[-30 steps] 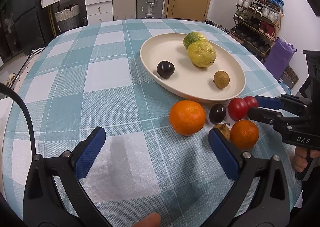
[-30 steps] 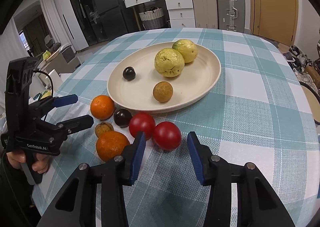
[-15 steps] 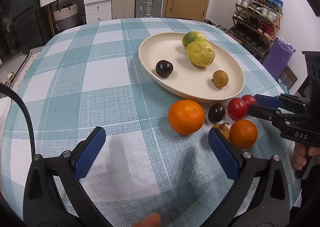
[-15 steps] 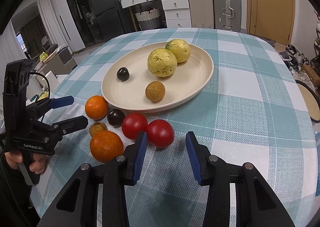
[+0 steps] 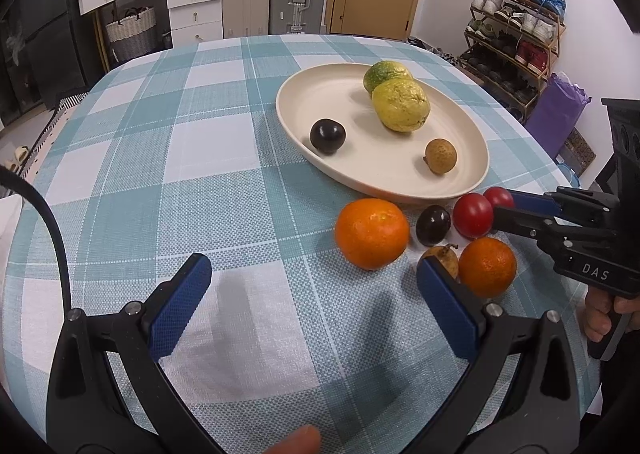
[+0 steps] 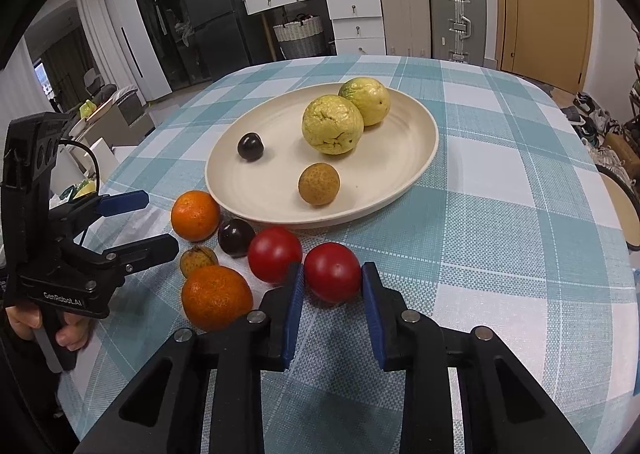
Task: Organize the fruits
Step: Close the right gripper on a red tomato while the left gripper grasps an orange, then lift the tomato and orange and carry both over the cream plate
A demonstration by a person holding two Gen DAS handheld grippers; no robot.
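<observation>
A cream plate holds two yellow-green guavas, a dark plum and a brown longan. In front of it on the checked cloth lie two oranges, a dark plum, a small brown fruit and two red tomatoes. My right gripper is open, its pads flanking the right tomato. My left gripper is open wide and empty, low over the cloth, left of the near orange.
The round table drops off near both grippers. Behind it stand white drawers, suitcases, a door and a shoe rack. A purple bag sits right of the table.
My right gripper has moved forward, so its pads now sit on either side of the right tomato. My left gripper has hardly moved.
</observation>
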